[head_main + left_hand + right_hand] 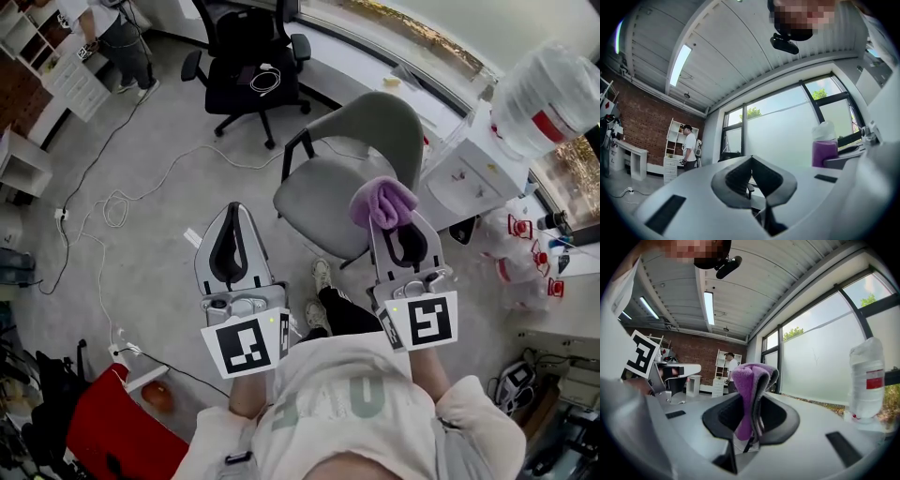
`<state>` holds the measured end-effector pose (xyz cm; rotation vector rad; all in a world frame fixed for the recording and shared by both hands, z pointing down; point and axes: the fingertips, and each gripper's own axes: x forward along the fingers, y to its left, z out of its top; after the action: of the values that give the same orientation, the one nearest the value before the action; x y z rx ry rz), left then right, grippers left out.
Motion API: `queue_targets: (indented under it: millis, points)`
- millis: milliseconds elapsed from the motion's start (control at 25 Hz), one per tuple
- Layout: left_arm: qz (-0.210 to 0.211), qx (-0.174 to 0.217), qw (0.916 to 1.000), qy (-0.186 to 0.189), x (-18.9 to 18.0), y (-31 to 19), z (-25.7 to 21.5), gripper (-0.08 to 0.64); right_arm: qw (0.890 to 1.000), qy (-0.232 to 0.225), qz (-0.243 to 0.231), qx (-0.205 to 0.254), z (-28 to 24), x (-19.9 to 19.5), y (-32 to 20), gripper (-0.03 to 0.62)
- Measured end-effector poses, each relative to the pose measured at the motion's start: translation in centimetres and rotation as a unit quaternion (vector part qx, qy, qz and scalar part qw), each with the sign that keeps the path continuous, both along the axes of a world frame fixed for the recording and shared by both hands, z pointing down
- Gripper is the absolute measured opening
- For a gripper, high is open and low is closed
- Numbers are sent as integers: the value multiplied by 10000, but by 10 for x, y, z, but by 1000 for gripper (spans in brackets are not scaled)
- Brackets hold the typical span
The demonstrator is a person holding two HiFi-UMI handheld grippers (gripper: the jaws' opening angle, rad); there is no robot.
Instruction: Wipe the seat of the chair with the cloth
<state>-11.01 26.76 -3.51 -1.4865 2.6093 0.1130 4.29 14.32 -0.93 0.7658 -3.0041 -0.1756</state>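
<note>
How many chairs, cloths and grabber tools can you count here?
Chairs: 2, the grey chair and the black chair
Cloths: 1, the purple cloth, pinched in the right tool
Tools: 2, the right tool and the left tool, which is closed on nothing
Total: 5

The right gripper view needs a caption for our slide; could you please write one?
The right gripper shut on a folded purple cloth, with a clear bottle by the window at right.

Rt edge of seat [314, 202] prob. behind cloth [382, 202].
</note>
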Motion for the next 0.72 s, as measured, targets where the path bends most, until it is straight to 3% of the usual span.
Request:
queue_targets:
  millis: [480, 720]
  points:
    - [74, -121, 9996, -242, -66, -107, -9, 11, 9997, -139, 135, -127, 12, -66, -113, 89]
    - [202, -90, 9991, -356, -98, -173, -16, 12, 9979, -221, 472, -397, 22, -76, -176, 89]
